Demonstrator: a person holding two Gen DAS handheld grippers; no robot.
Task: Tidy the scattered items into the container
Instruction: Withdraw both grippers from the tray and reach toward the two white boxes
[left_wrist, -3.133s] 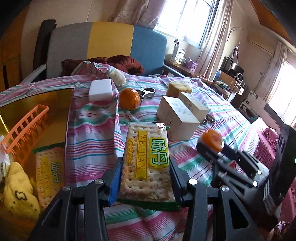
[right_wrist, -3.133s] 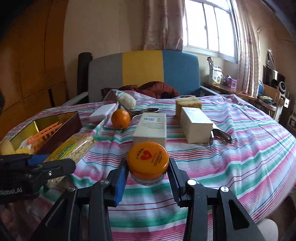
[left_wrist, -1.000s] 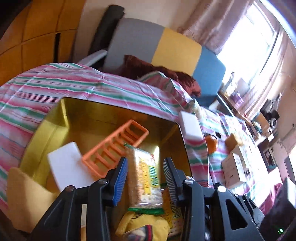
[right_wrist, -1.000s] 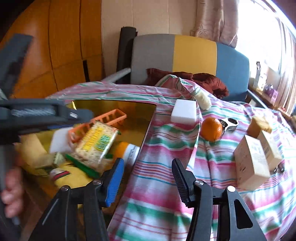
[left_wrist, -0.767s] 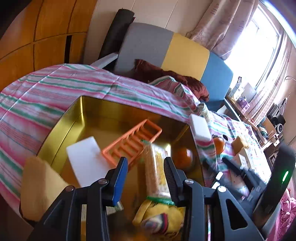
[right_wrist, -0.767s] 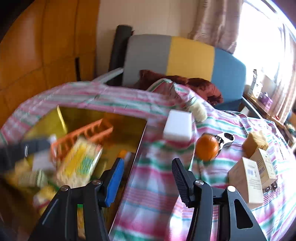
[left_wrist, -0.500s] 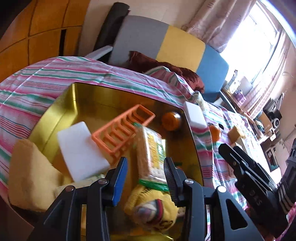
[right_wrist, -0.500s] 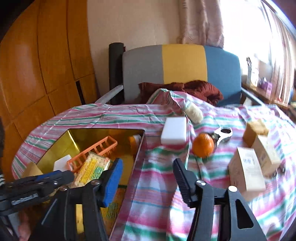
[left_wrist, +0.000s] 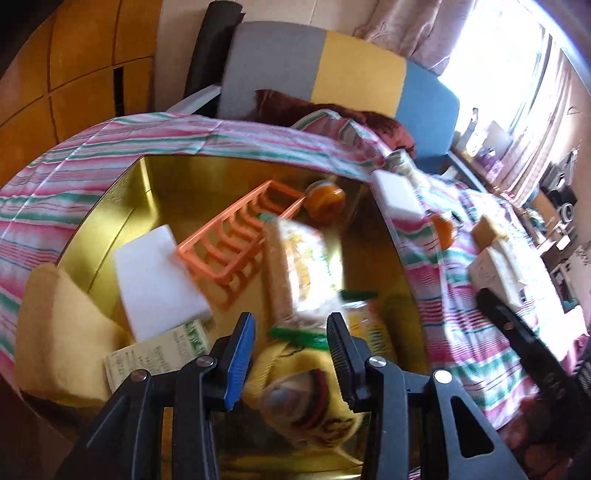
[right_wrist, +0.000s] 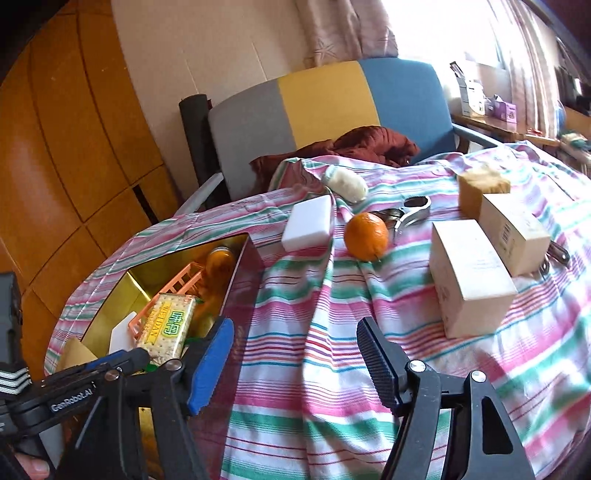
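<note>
left wrist view: the left hand-held gripper (left_wrist: 291, 345) hangs over the gold container (left_wrist: 110, 199), its jaws slightly apart with no pad pressing anything. the cracker pack (left_wrist: 301, 271), blurred, lies just beyond the fingertips inside the container, against the orange rack (left_wrist: 236, 242).

right wrist view: the right hand-held gripper (right_wrist: 295, 360) has its jaws opening, only striped cloth (right_wrist: 369, 302) between them. an orange (right_wrist: 366, 236), white sponge (right_wrist: 308, 222) and two cartons (right_wrist: 469, 277) lie on the cloth outside the container (right_wrist: 243, 269).
</note>
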